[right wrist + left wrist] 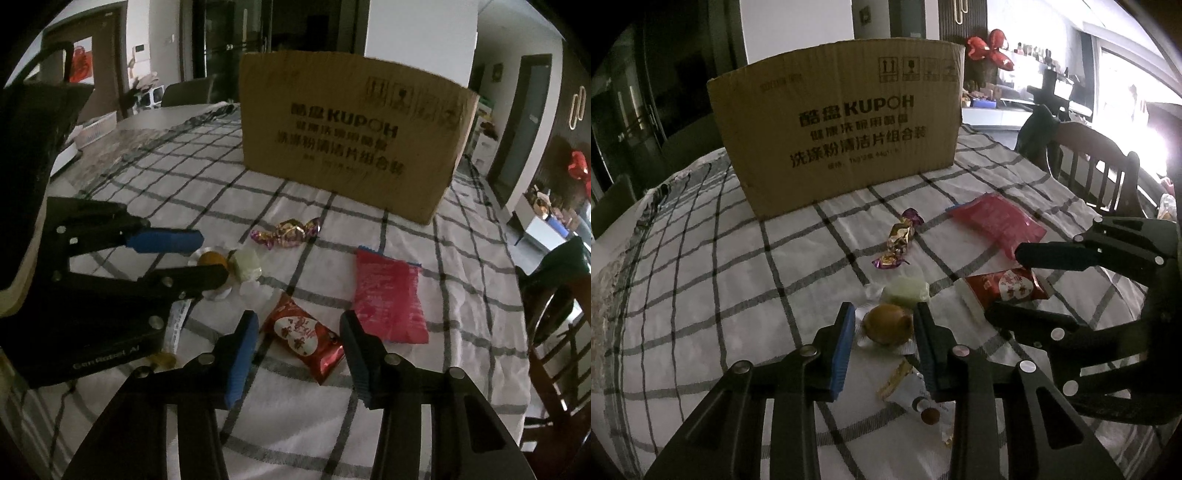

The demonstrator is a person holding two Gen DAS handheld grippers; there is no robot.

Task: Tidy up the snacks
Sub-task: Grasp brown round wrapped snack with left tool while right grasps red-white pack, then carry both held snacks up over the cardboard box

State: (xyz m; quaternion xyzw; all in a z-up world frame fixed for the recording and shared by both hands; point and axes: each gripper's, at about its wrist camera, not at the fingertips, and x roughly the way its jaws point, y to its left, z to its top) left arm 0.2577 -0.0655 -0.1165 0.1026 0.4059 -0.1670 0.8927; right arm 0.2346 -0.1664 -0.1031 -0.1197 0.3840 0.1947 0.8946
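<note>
Blue-padded left tongs (pixel 884 314) straddle a round brown snack (pixel 887 324) in a clear wrapper, the pads close on either side of it; whether they already press it I cannot tell. The right tongs (pixel 297 326) stand apart around a red heart-printed packet (pixel 304 338), with a gap visible on both sides, so nothing is held there yet.

Just beyond the brown snack lies a pale green sweet (pixel 905 291), touching it or nearly so. Further toward the far edge of the table (pixel 701 295) sit a purple and gold twisted candy (pixel 899 238) and a flat pink packet (pixel 997 221). A small tube-like packet (pixel 908 391) lies under the left tongs, nearer the near edge.

The cardboard box (pixel 842 125) stands upright at the far side, its inside hidden. Every snack in view is loose on the checked cloth, so the sorting looks barely begun: two are being approached, and at least four more remain.
</note>
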